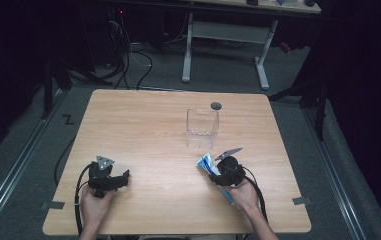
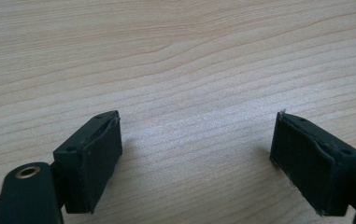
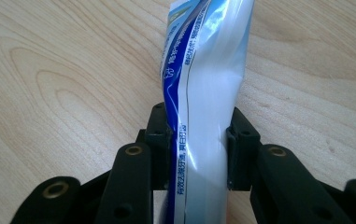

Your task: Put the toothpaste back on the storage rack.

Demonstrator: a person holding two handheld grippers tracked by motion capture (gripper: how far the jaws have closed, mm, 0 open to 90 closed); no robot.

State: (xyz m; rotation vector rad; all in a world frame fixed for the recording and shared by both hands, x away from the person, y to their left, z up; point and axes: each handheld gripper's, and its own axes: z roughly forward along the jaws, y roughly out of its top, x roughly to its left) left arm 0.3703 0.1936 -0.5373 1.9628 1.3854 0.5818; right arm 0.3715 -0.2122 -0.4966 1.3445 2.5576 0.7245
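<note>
Near table's front right, right claw [image 1: 217,172] clamps tube [image 3: 207,93] mid-body, jaws closed on its sides, tube off table [image 1: 143,125]. Left claw [image 2: 199,154] spread wide, empty, low over bare wood. Clear bin [image 1: 202,128] stands just beyond. Risks: soft slick tube slipping or squeezed flat; long tube catching bin rim, tipping light bin.

- A clear plastic box [image 1: 202,128] stands upright on the wooden table [image 1: 148,125].
- Right gripper [image 1: 217,169], just in front of the box, grips a blue-white tube [image 1: 208,163].
- Left gripper [image 1: 120,178] rests well left of the box.
</note>
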